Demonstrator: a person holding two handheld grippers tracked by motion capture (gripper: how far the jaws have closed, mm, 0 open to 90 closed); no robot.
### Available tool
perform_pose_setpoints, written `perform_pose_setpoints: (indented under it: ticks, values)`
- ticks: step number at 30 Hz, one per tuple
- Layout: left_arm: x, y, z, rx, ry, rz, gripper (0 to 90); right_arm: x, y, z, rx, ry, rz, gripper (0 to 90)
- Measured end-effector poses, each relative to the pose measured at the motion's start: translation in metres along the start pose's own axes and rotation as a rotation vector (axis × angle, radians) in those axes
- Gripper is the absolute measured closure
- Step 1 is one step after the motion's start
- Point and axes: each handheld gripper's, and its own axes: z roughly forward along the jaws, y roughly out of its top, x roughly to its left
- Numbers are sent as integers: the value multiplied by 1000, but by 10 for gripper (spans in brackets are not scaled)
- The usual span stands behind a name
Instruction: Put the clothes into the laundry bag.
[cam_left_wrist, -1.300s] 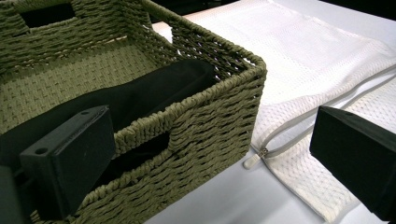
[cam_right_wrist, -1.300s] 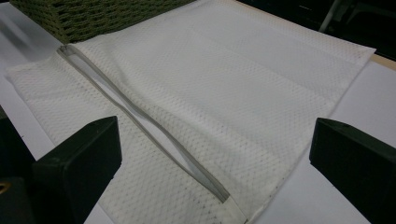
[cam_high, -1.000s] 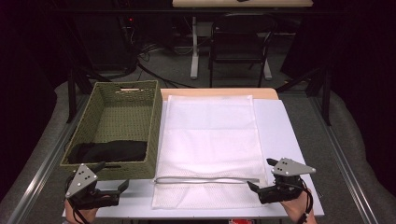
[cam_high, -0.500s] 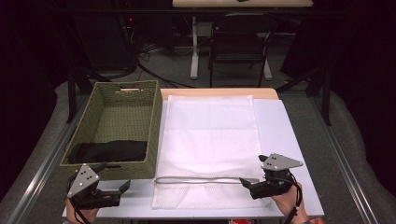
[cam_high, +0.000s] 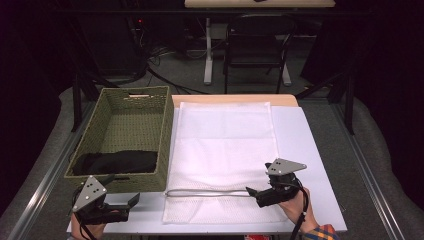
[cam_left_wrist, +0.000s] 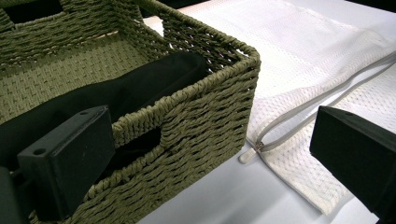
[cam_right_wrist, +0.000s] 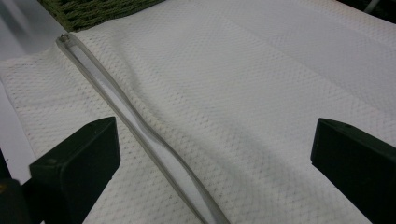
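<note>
White mesh bag (cam_high: 223, 150), zipper (cam_high: 210, 193) gaping, basket (cam_high: 166, 150) alongside

One woven basket (cam_high: 131, 131); one black cloth (cam_high: 116, 162); one white mesh bag (cam_high: 223, 150); two grippers.

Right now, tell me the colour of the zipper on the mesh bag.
Light grey, against the white mesh bag; the zipper shows best in the right gripper view.

White table (cam_high: 310, 150), two things sitting on it.
Woven green basket (cam_high: 150, 107) on the left side, touching the white mesh bag (cam_high: 225, 140) spread flat down the middle. Grey zipper (cam_high: 210, 193) across the bag's near end, partly open. Bare strip of tabletop along the right edge and the near edge.
</note>
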Motion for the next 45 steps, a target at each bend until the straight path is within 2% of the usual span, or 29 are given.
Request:
perform_pose_setpoints:
  ticks: [16, 29, 35, 40, 42, 45]
  values:
    - [0, -1, 1, 10, -14, 8, 0, 2, 8, 30, 50, 39, -17, 2]
    - [0, -1, 2, 10, -13, 2, 0, -4, 8, 56, 100, 78, 2, 13]
    - [1, -1, 1, 11, -15, 5, 0, -1, 6, 74, 161, 104, -12, 136]
    - [1, -1, 1, 10, -16, 0, 0, 2, 5, 82, 187, 114, -28, 161]
    - [1, -1, 1, 12, -23, -8, 1, 3, 4, 86, 213, 111, -46, 209]
    - [1, -1, 2, 11, -23, -8, 1, 4, 3, 87, 224, 109, -60, 237]
